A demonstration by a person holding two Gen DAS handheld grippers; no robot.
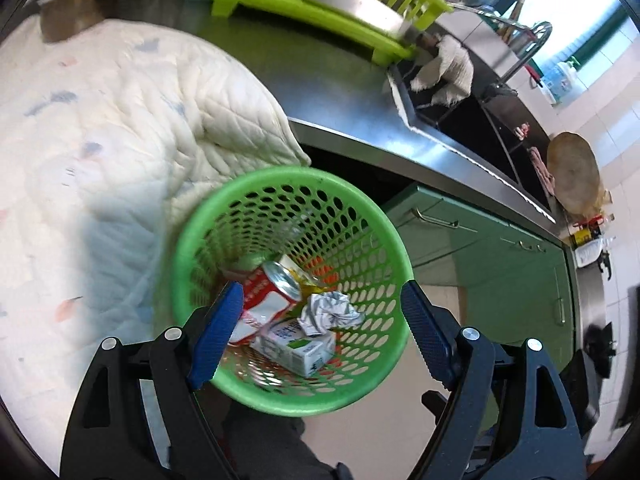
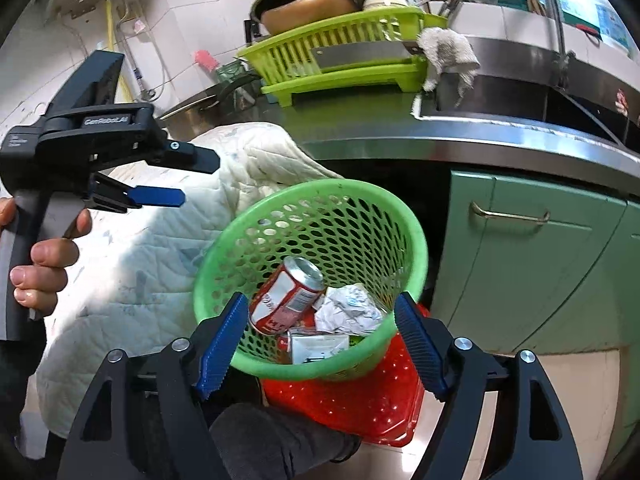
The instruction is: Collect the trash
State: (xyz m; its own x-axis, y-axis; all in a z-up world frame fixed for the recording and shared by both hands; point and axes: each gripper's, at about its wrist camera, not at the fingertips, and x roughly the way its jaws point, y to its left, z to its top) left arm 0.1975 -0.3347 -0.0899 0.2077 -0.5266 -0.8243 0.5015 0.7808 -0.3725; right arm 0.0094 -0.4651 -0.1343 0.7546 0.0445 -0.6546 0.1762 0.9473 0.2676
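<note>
The left gripper (image 1: pixel 320 328) hangs over the green basket (image 1: pixel 394 248), its blue fingers (image 1: pixel 426 332) spread wide with nothing between them. The right gripper (image 2: pixel 320 340) is likewise spread wide and empty above the same basket (image 2: pixel 416 248); in its view the left gripper (image 2: pixel 196 180) shows from the side, gripped by a bare hand (image 2: pixel 40 268).

The trash lies in the bottom of the basket: a red can (image 1: pixel 276 284) on its side, a crumpled paper ball (image 1: pixel 330 312) touching it, and a small carton (image 1: pixel 298 346) nearest the camera. A red crate (image 2: pixel 352 404) sits under the basket.

Just behind the basket a white quilted cloth (image 1: pixel 120 128) hangs. Beyond it runs a steel counter (image 1: pixel 360 128) over green cabinet doors (image 2: pixel 528 256), with a lime dish rack (image 2: pixel 340 64) and a sink (image 1: pixel 472 120) with a white rag (image 1: pixel 444 66) draped on its edge.
</note>
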